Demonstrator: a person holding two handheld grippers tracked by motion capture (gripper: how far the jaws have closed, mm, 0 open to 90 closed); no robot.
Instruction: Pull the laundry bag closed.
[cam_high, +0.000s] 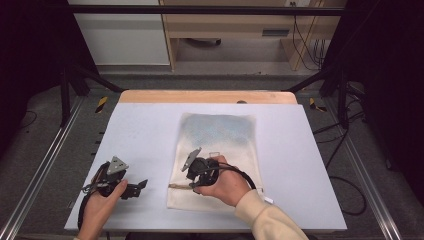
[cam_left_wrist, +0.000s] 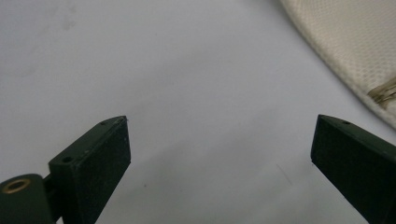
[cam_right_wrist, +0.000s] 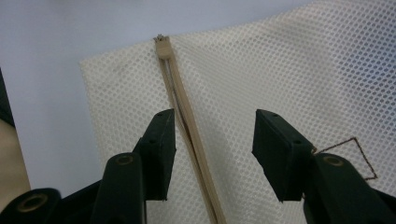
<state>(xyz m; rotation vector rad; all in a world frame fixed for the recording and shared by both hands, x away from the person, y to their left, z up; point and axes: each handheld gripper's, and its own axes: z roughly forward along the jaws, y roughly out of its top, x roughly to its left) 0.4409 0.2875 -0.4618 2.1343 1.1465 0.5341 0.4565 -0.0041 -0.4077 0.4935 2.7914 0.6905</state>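
Note:
A cream mesh bag (cam_high: 220, 140) lies flat on the white table (cam_high: 140, 130), with a bluish tint at its far end. A tan zipper strip (cam_right_wrist: 180, 100) runs along its near part and ends at a small stop (cam_right_wrist: 162, 44) by the bag's corner. My right gripper (cam_high: 191, 183) hovers over the bag's near left area. In the right gripper view its jaws (cam_right_wrist: 215, 114) stand partly apart, and the zipper passes between them, close to the left pad, with no pad pressing. My left gripper (cam_high: 137, 187) rests left of the bag, jaws (cam_left_wrist: 222, 121) wide over bare table; the bag's edge (cam_left_wrist: 345, 42) lies beyond.
A brown stitched square (cam_right_wrist: 355, 158) marks the bag near the right jaw. A wooden strip (cam_high: 207, 96) borders the table's far edge. Black frame posts (cam_high: 65, 90) and cables (cam_high: 345, 190) stand on the floor around the table.

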